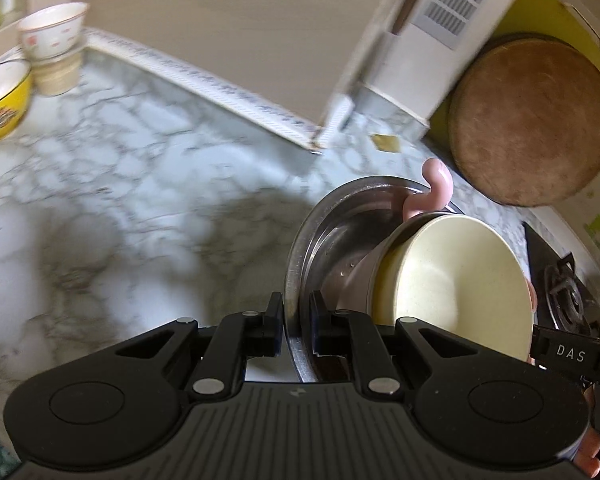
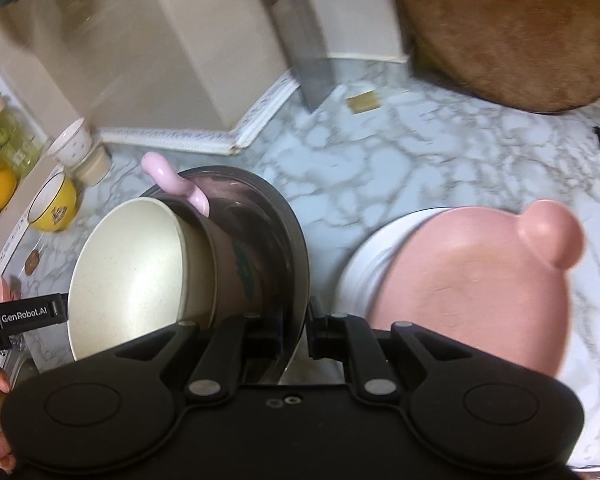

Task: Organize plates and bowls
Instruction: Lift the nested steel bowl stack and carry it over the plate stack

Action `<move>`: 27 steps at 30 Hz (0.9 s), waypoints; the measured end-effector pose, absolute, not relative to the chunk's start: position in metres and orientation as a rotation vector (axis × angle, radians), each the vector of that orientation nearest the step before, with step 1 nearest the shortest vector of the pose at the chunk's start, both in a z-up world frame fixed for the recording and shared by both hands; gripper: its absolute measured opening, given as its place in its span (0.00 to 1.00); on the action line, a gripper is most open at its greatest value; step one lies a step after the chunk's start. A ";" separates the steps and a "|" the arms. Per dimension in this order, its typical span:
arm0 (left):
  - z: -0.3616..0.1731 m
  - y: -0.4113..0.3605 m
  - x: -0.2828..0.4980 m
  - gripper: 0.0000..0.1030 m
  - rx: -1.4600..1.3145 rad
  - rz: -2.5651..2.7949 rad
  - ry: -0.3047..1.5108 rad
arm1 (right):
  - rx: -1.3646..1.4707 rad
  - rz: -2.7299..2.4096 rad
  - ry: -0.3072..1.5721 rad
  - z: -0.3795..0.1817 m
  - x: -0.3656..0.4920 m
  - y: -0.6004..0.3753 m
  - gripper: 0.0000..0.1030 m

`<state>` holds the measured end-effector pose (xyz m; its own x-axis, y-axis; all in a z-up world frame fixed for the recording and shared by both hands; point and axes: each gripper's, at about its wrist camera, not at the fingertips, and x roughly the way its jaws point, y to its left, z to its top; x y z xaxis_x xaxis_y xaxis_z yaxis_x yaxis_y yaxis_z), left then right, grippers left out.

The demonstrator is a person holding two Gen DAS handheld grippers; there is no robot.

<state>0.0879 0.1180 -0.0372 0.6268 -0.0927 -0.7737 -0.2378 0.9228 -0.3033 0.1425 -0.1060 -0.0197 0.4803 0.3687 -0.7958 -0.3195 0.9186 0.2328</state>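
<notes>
Steel bowl [image 1: 320,236]: rim clamped by left gripper [image 1: 296,320] and right gripper [image 2: 296,330], cream pot [image 1: 452,276] tilted inside. Pink plate [image 2: 472,284] on white plate [image 2: 364,264], beside. Yellow bowl [image 1: 2,100], chopping board [image 1: 532,124] blurred on marble counter [image 1: 140,184].

Marble-patterned bench [image 2: 440,168] carries a yellow bowl [image 2: 56,210], stacked cups [image 2: 82,152], a white plate [image 2: 374,258] under the pink one [image 2: 476,288], and a leaning wooden board [image 2: 512,28].
</notes>
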 end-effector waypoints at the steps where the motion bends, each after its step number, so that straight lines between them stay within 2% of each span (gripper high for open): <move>1: -0.036 0.111 0.092 0.12 -0.393 0.075 0.896 | 0.058 0.410 0.981 -0.018 0.143 -0.113 0.12; 17: -0.058 -0.004 0.148 0.12 -0.320 -0.076 0.973 | 0.140 0.214 0.978 -0.018 0.162 -0.223 0.12; 27: -0.080 -0.031 0.158 0.11 -0.283 -0.073 1.041 | 0.156 0.181 1.024 -0.035 0.166 -0.251 0.12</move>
<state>0.1580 -0.0307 -0.0805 0.5065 -0.1929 -0.8404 -0.0744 0.9613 -0.2654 0.1661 -0.2509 -0.0351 0.5077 0.2228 -0.8322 -0.0769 0.9739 0.2138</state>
